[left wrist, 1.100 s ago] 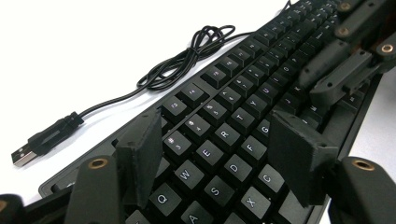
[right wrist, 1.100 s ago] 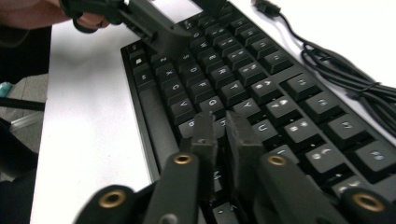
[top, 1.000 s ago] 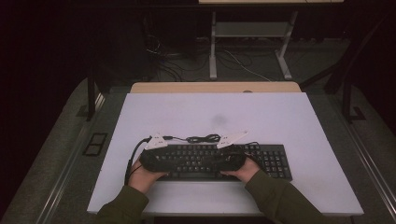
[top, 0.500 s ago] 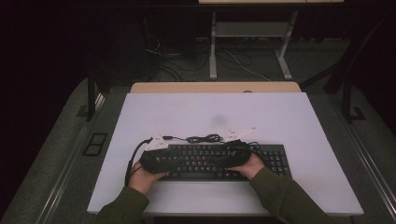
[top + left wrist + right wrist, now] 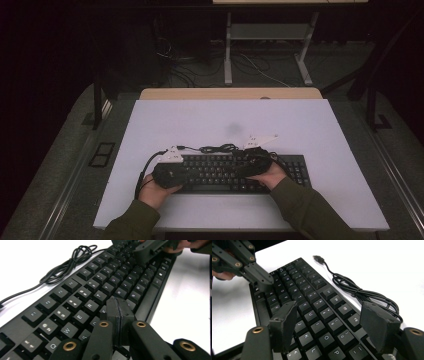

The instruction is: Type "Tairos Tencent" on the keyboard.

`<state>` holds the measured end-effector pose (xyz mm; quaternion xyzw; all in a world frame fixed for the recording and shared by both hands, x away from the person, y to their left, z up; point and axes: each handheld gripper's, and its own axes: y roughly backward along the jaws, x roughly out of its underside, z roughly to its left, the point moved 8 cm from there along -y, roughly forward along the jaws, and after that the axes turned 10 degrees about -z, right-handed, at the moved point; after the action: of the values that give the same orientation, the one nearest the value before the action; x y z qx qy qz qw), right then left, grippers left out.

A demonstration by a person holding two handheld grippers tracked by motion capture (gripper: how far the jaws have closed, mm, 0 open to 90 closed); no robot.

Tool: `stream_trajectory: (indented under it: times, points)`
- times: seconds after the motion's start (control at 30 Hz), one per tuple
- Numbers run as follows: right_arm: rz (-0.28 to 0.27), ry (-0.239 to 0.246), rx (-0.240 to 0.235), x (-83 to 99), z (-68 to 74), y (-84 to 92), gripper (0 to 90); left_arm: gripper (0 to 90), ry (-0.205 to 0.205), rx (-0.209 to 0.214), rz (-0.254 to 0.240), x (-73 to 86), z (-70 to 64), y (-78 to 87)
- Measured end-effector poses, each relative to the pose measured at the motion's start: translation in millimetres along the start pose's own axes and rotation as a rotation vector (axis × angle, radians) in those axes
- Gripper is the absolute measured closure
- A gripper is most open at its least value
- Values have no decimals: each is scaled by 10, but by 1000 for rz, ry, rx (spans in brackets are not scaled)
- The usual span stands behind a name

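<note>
Both grippers hover low over a black keyboard in the high view. It lies at the near middle of the white table. The left gripper sits over the keyboard's left end and the right gripper over its middle, each held by a hand in a green sleeve. A coiled black cable lies on the table just behind the keyboard.

Seen from the left gripper view, the left gripper has its two pads pressed flat together with nothing between them, having just closed. The tip is low over the letter keys near the keyboard front rows; whether it touches a key I cannot tell. The right gripper shows farther along the keys, and the cable lies beyond the top row.

From the right gripper view, the right gripper stands wide apart, its jaws having just been opening, with only keys of the keyboard showing between the pads and nothing gripped. The left gripper points down at the far keys, and the cable with its plug lies on the table beside the keyboard.
</note>
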<state>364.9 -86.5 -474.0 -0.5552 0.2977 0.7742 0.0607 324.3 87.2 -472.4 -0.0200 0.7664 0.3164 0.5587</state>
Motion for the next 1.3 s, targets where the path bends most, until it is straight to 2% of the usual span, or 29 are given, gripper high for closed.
stream_trajectory:
  times: [0.23, 0.77, 1.17, 1.3]
  points:
    - [0, -5, 4, 3, -11, 1, 290, 888, -6, 19, 22, 32, -29, -25]
    - [1, -5, 4, 7, -14, -5, 290, 887, -25, 20, 75, 119, -20, -89]
    - [0, -3, 5, 2, -11, -2, 288, 888, -19, 22, 73, 125, -21, -101]
    - [-1, -3, 6, 0, -14, 2, 288, 888, -22, 23, 87, 142, -23, -111]
